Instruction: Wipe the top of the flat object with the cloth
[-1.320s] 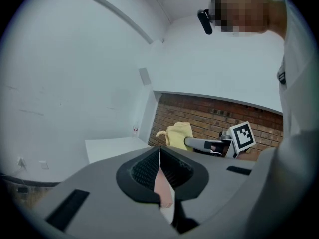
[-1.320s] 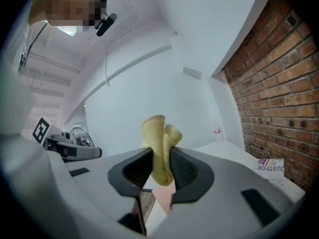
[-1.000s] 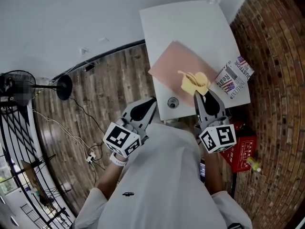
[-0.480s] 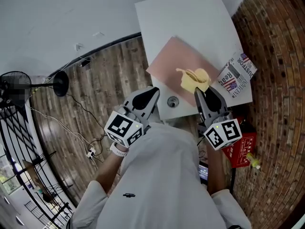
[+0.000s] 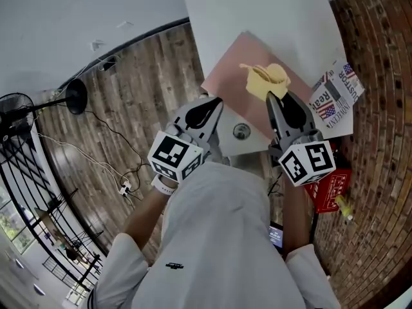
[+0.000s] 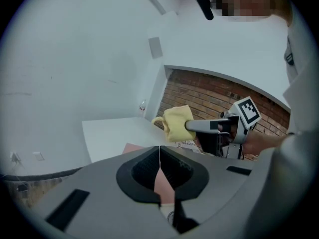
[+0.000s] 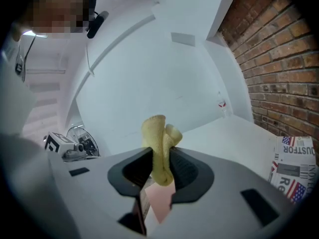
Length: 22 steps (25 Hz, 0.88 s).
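Cloth (image 7: 156,132) sits pinched between fingers (image 7: 187,173) of right gripper (image 7: 159,156).

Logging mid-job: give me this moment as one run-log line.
right gripper: shut on yellow cloth, over pink sheet | left gripper: shut, empty | wipe contact: unclear

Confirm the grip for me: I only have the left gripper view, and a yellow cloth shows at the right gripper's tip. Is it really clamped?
Observer: Yes. The right gripper view shows the right gripper shut on the crumpled yellow cloth, which sticks out past the jaws.
Operator: Where is it above the table?
Observer: In the head view it shows over roughly the middle of the flat pink sheet.
Operator: Anything close by?
Observer: A printed newspaper lies just right of that sheet, on the white table.
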### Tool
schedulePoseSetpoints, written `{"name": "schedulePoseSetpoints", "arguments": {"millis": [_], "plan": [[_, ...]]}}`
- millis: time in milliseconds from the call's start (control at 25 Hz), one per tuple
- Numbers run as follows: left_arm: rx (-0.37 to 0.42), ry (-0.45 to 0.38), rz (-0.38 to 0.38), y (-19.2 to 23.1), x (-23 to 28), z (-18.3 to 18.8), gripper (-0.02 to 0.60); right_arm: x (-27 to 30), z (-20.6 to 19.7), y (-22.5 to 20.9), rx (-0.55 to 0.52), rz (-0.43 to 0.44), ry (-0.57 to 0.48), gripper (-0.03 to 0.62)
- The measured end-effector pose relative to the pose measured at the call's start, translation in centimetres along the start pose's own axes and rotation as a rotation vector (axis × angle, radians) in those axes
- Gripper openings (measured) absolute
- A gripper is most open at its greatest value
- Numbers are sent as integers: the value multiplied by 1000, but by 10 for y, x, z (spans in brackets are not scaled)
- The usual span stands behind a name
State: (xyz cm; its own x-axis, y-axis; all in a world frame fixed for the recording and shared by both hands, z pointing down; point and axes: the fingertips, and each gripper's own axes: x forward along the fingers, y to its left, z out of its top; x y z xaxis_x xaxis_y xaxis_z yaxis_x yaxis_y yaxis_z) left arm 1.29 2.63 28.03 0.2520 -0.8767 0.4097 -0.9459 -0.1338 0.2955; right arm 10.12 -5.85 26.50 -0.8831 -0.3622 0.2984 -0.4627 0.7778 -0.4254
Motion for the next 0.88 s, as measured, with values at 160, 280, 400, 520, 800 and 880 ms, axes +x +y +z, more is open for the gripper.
{"name": "schedulePoseSetpoints", "arguments": {"millis": [160, 280, 400, 520, 800, 880], "plan": [[-20, 23, -7, 21, 22, -9, 21, 34, -2, -2, 21, 32, 34, 109], [-36, 49, -3, 38, 38, -17, 21, 57, -8, -8, 3, 0, 110, 107], [-54, 73, -2, 53, 56, -26, 21, 78, -9, -20, 68, -16, 118, 106], [-113, 105, -10, 59, 71, -40, 20, 94, -18, -39, 81, -75, 129, 106], [-135, 197, 20, 78, 96, -75, 20, 138, -58, -71, 159, -165, 219, 106], [-133, 227, 19, 81, 102, -82, 20, 151, -64, -79, 135, -194, 239, 106]]}}
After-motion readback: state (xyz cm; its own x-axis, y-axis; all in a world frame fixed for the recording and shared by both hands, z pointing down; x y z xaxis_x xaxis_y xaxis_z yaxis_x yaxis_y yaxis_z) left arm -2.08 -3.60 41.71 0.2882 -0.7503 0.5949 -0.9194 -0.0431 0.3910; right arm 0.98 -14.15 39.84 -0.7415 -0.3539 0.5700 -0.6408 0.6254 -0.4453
